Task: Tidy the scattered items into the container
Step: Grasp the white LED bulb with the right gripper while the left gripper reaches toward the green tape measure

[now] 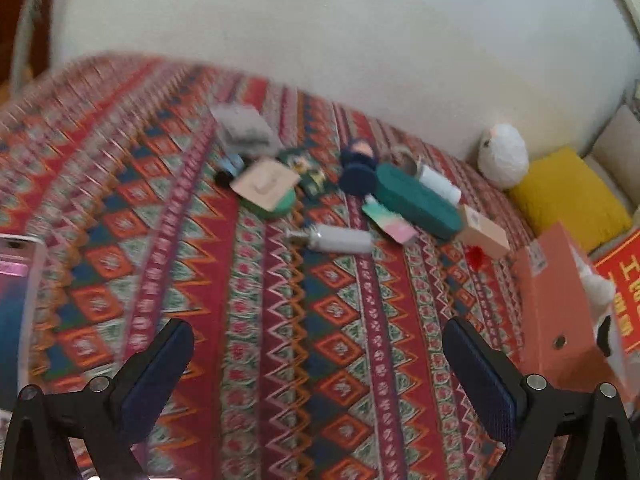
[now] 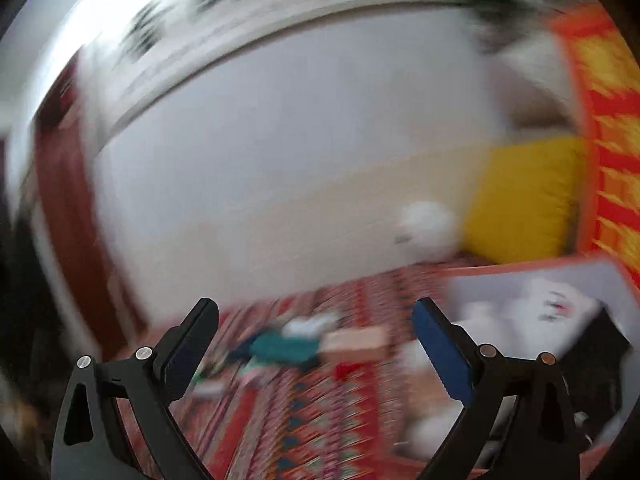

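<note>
My left gripper (image 1: 318,350) has its jaws spread wide with nothing between them, hanging above the patterned cloth (image 1: 248,320). My right gripper (image 2: 316,336) is likewise wide apart and empty, though its view is badly smeared.

Ahead of the left one, the scattered things lie in a loose cluster on the cloth: a white tube (image 1: 336,238) nearest me, a teal case (image 1: 416,200) lying on its side, a tan box (image 1: 482,230) touching the case's right end, and a pastel card (image 1: 388,220) tucked against the case's near side. Further left sits a beige card (image 1: 266,182) on a green round piece (image 1: 280,204), with a grey packet (image 1: 244,128) behind.

The orange container (image 1: 556,304) stands at the right, well apart from the cluster. In the right wrist view I see white things already inside it (image 2: 532,304); what they are I cannot tell.
</note>
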Action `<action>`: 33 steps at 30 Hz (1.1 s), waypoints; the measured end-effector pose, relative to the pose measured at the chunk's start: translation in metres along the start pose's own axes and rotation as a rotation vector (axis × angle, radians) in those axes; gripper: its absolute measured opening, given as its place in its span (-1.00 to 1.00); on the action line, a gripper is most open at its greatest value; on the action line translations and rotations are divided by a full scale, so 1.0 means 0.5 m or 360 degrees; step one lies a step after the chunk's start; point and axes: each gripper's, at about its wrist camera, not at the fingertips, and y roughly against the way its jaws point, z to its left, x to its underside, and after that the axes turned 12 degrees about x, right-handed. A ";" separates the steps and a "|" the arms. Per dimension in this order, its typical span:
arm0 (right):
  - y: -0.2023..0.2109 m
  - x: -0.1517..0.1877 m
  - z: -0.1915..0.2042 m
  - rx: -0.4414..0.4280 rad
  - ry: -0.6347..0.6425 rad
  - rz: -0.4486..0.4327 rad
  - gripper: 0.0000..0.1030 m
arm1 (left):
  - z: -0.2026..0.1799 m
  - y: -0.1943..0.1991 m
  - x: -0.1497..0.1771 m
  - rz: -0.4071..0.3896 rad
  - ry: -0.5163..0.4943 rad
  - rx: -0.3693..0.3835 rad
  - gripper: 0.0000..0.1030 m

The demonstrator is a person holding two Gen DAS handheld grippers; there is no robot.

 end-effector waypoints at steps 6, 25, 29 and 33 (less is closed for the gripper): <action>-0.134 0.166 0.290 -0.0239 0.0748 0.0226 0.81 | 0.066 -0.094 -0.072 0.0147 0.0166 0.0171 0.98; -0.539 0.306 0.485 -0.0537 0.0861 0.0777 0.70 | 0.302 -0.297 -0.270 0.0294 0.0759 0.0662 0.98; -0.575 0.304 0.474 -0.0608 0.0751 0.0881 0.69 | 0.317 -0.342 -0.279 0.0347 0.0800 0.0621 0.98; -0.588 0.303 0.484 -0.0626 0.0772 0.0887 0.69 | 0.314 -0.351 -0.294 0.0334 0.0828 0.0605 0.98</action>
